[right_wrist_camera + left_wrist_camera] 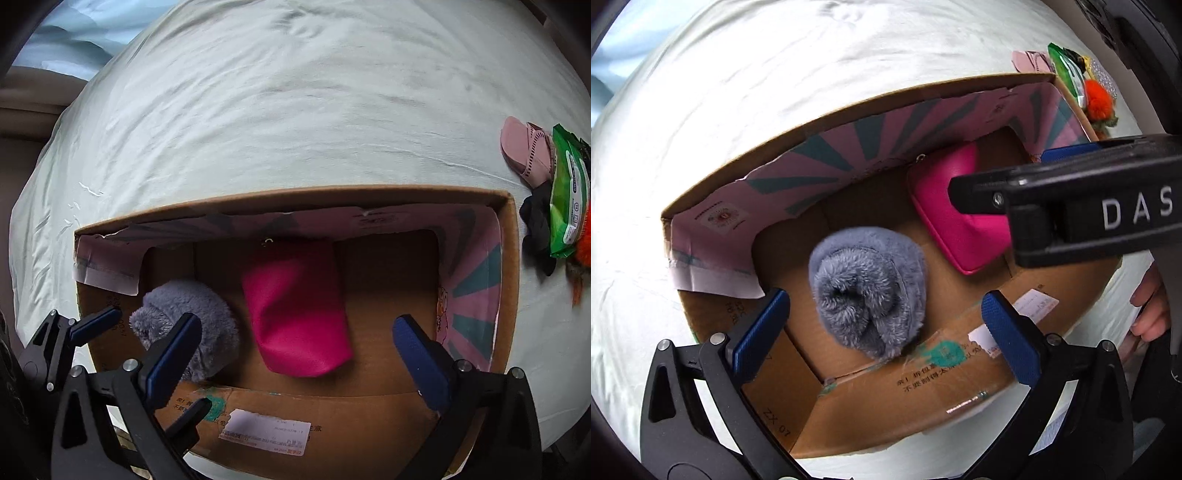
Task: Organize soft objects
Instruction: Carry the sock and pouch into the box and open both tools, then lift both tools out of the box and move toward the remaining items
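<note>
An open cardboard box (923, 398) (369, 417) lies on a white bed sheet (775, 74). On its floor rest a rolled grey fluffy item (868, 291) (218, 325) and a magenta pouch (945, 221) (295, 314), side by side. My left gripper (884, 297) hangs open over the grey roll, its blue pads (761, 328) clear of it on both sides. My right gripper (297, 323) stands open above the magenta pouch and holds nothing. In the left wrist view its black body (1071, 214) covers part of the pouch.
To the right of the box, on the sheet, lie a pink slipper (524, 155), a green packet (567, 199) (1067, 66), a black cloth (539, 229) and an orange fluffy thing (1095, 98). A person's hand (1152, 306) shows at the right edge.
</note>
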Demonstrator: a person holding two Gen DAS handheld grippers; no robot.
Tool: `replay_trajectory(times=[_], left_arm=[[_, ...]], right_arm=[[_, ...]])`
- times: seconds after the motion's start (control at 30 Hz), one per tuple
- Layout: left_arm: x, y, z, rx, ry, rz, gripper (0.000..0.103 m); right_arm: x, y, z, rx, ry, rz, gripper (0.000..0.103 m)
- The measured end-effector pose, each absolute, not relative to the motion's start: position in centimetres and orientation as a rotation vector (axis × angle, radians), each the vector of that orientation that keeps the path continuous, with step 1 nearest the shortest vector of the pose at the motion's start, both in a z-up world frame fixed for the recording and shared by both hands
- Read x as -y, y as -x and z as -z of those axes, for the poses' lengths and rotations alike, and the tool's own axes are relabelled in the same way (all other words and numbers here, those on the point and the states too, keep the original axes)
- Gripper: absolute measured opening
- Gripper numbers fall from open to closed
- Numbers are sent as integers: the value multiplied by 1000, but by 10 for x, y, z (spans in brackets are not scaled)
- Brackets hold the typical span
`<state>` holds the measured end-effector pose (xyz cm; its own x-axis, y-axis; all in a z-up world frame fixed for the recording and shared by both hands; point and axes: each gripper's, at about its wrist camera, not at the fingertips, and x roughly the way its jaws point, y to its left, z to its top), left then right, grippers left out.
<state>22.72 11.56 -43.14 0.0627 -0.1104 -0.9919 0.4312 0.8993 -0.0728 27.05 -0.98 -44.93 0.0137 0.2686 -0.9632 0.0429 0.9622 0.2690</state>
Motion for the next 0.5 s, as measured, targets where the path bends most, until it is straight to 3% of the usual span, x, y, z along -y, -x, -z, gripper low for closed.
replay_trajectory(times=[0.5], left_arm=[[-114, -214, 404, -1430, -260, 416, 103]], right_arm=[[8, -256, 414, -1470, -242, -208, 103]])
